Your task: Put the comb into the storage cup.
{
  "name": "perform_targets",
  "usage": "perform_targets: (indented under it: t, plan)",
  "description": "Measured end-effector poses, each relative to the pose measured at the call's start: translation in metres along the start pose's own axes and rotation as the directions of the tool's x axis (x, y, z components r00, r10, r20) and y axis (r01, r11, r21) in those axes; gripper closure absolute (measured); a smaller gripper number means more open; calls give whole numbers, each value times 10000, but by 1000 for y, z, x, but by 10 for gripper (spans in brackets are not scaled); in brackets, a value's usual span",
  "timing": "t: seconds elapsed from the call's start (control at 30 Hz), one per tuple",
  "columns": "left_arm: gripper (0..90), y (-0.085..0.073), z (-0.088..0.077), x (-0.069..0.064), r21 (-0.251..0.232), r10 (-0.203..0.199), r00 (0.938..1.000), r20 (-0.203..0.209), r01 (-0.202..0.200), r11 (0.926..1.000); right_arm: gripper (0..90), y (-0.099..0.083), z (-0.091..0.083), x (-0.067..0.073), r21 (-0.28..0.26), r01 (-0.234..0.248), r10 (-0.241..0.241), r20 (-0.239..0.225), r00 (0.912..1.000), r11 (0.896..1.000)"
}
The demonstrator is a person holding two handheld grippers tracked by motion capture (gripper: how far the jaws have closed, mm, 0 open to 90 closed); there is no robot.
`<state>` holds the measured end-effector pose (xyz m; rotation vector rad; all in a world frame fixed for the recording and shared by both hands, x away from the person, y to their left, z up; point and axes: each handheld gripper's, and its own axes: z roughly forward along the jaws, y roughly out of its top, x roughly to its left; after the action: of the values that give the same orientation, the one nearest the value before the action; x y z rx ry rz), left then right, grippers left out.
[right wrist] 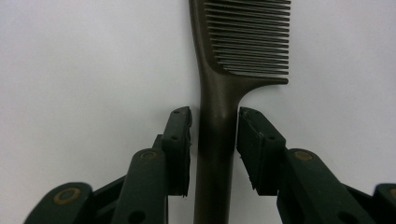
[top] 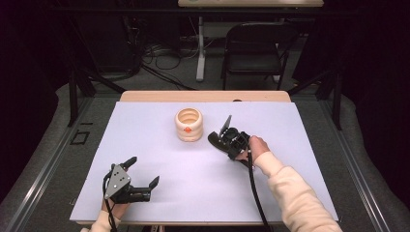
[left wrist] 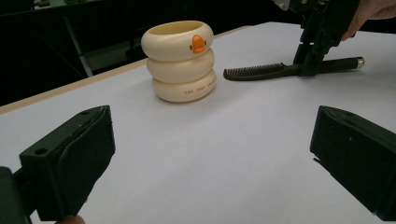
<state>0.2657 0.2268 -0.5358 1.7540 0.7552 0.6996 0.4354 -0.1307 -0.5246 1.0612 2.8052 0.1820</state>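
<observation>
- White tabletop (top: 159, 193) w/ dark studio floor behind; very few things on it.
- Nearest the person: left gripper (top: 143, 175) sat low at the near-left of the sheet, jaws spread wide, nothing between them. In the left gripper view both pads (left wrist: 70, 165) framed bare table.
- Mid-table, right of centre: right gripper (top: 218, 140) tipped down over the comb (right wrist: 215, 140), which lay flat on the table.
- Key relation: comb handle ran straight up between the right gripper's two jaws, long axis in line w/ the gripper's own axis, teeth end pointing away from the hand.
- Jaws narrow, closing in on the handle near where it widens into the teeth. A thin gap seemed to remain each side, so prob. not yet pinched; hard to be sure on the left pad.
- From the left gripper view the comb (left wrist: 280, 70) lay w/ teeth toward the cup, handle tip away from it.
- Right hand clearly the nearer one to the comb; left well apart.
- Farther back: cream ringed cup (top: 188, 124) w/ orange duck bill, upright, open mouth up, near the comb's teeth end but not touching.
- Judgement: next move prob. needs the pinch finished square across the handle before any lift toward the cup.
</observation>
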Motion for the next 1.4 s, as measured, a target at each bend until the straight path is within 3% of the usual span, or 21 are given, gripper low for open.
perform_targets:
  t: [0.37,0.83,0.87,0.93,1.4]
  plan:
    - [0,0,0,0,13,7,10000,-2,-7,10000,715,-1,2,-2,-124,-86,86,-27,10000,9999]
    - [0,0,0,0,3,-2,10000,-1,2,10000,725,-3,1,-6,-201,-289,284,-243,9993,9994]
    - [0,0,0,0,9,4,10000,2,-4,10000,725,-4,2,-7,-448,-321,310,-252,9992,9985]
    - [0,0,0,0,14,7,10000,-4,-7,10000,725,-6,-1,-10,-406,-188,180,-200,9996,9990]
    - [0,0,0,0,15,-3,10000,-19,3,10000,725,-16,-13,-13,-1014,-613,570,-446,9974,9930]
